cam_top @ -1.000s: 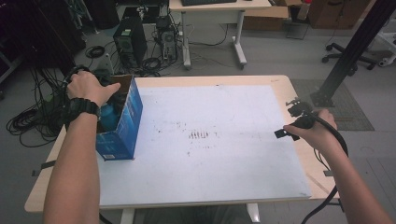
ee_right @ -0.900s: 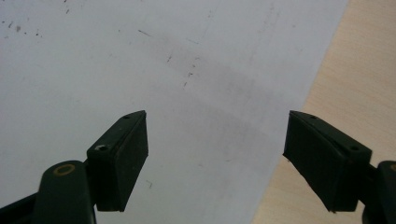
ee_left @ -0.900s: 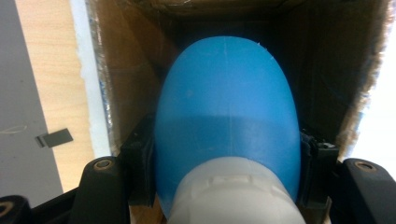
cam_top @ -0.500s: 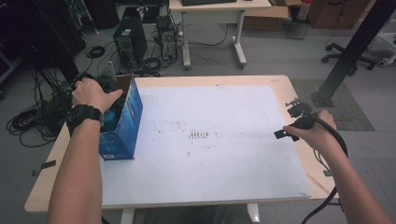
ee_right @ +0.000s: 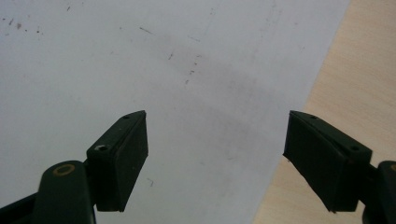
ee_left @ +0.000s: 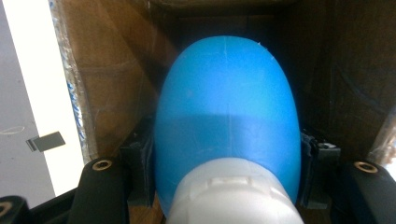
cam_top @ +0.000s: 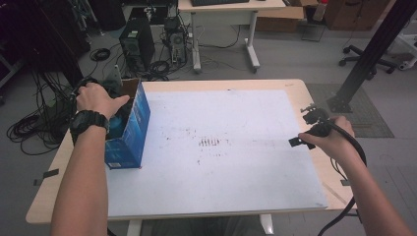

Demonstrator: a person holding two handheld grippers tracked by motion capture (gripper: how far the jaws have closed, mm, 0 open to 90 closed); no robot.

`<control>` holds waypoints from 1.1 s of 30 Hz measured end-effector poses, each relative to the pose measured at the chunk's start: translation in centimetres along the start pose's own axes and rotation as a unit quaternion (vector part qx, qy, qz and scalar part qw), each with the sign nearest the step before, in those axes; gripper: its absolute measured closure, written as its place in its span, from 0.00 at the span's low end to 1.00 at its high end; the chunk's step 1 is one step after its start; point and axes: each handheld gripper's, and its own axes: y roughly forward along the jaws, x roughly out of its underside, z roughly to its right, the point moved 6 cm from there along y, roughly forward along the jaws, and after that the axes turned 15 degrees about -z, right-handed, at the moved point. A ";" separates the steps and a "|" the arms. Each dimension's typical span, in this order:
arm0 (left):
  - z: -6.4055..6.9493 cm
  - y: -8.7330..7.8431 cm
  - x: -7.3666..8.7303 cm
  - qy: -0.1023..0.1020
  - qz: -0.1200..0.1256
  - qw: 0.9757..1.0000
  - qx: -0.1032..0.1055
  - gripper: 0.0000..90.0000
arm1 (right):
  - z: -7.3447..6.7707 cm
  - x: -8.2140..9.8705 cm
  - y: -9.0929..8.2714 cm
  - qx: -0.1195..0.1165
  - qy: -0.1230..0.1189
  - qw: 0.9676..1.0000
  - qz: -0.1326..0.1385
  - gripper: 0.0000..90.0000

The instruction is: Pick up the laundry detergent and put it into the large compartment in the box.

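Firmly clamped tongs (ee_left: 227,186) around blue bottle (ee_left: 227,116).

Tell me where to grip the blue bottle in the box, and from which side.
Grip the blue bottle across its wide lower body, just past the white cap, coming from above through the open top of the blue box. Cardboard walls block the sides, and the cap end faces the opening. The left claw already has it there, jaws on the flanks.

I see a white sheet (cam_top: 236,162) covering the wooden tabletop (cam_top: 295,86); beyond, computer towers (cam_top: 135,44) and a desk (cam_top: 226,7).
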 end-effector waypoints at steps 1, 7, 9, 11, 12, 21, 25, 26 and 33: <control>0.0 0.0 0.0 0.000 0.003 1.000 -0.001 0.41 | 0.0 0.0 0.0 0.000 0.001 1.000 -0.001 0.24; -0.1 -0.4 0.2 -0.007 0.011 1.000 0.004 0.40 | 0.0 0.2 0.0 -0.001 0.001 1.000 -0.001 0.24; -0.2 -0.6 0.3 -0.010 0.015 1.000 0.006 0.39 | 0.1 0.2 0.0 -0.001 0.002 1.000 -0.001 0.24; -0.2 -0.7 0.3 -0.011 0.017 1.000 0.013 0.34 | 0.1 0.2 0.0 -0.001 0.002 1.000 0.000 0.24; -0.2 -0.7 0.4 -0.011 0.016 1.000 0.013 0.33 | 0.1 0.2 -0.1 -0.002 0.002 1.000 0.000 0.24; -0.1 -2.4 1.1 -0.016 0.028 0.999 0.024 0.25 | 0.0 0.3 -0.2 -0.003 0.001 1.000 0.002 0.24; 0.0 -3.2 1.4 -0.015 0.031 0.999 0.022 0.24 | 0.1 0.4 -0.2 -0.003 0.000 1.000 0.004 0.24; 0.0 -3.7 1.6 -0.015 0.036 0.999 0.024 0.24 | 0.1 0.4 -0.3 -0.003 0.001 1.000 0.004 0.24; 0.3 -5.5 2.1 -0.013 0.046 0.998 0.028 0.24 | 0.2 0.6 -0.6 -0.004 0.003 1.000 0.007 0.24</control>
